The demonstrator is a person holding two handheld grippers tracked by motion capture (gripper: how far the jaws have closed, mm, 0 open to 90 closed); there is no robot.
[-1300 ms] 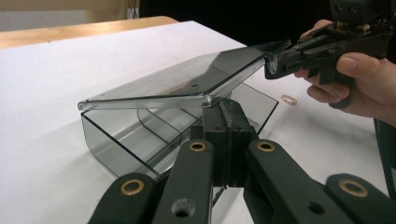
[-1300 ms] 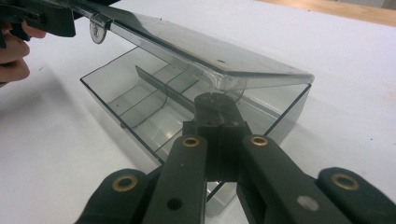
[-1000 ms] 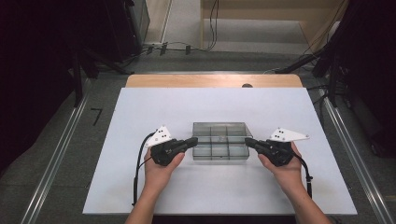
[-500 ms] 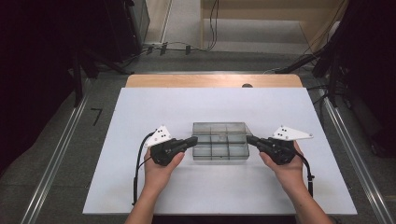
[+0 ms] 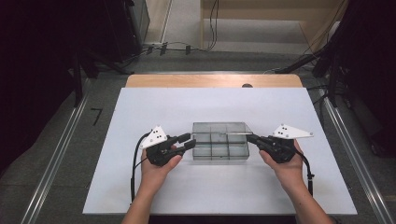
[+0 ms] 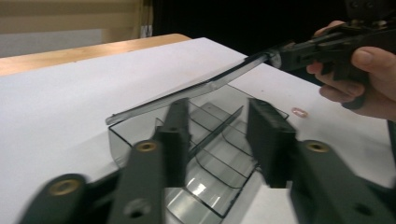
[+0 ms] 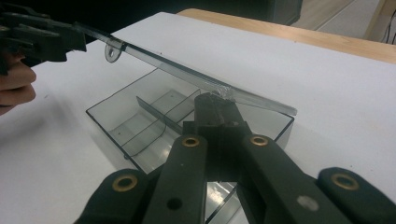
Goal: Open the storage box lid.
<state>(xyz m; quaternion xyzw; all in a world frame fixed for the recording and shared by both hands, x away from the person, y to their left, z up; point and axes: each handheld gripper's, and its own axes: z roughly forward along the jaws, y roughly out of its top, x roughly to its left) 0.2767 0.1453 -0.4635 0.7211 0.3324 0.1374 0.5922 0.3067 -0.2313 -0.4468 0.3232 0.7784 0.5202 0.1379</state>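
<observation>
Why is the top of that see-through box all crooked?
The clear lid sits tilted over the divided box instead of flat: the right gripper pinches one end and lifts it. The left gripper is open at the box's other end. Nothing looks spilled or broken.

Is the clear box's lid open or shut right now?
Open: the clear plastic lid slants above the clear divided plastic box, its edge pinched by the right gripper.
</observation>
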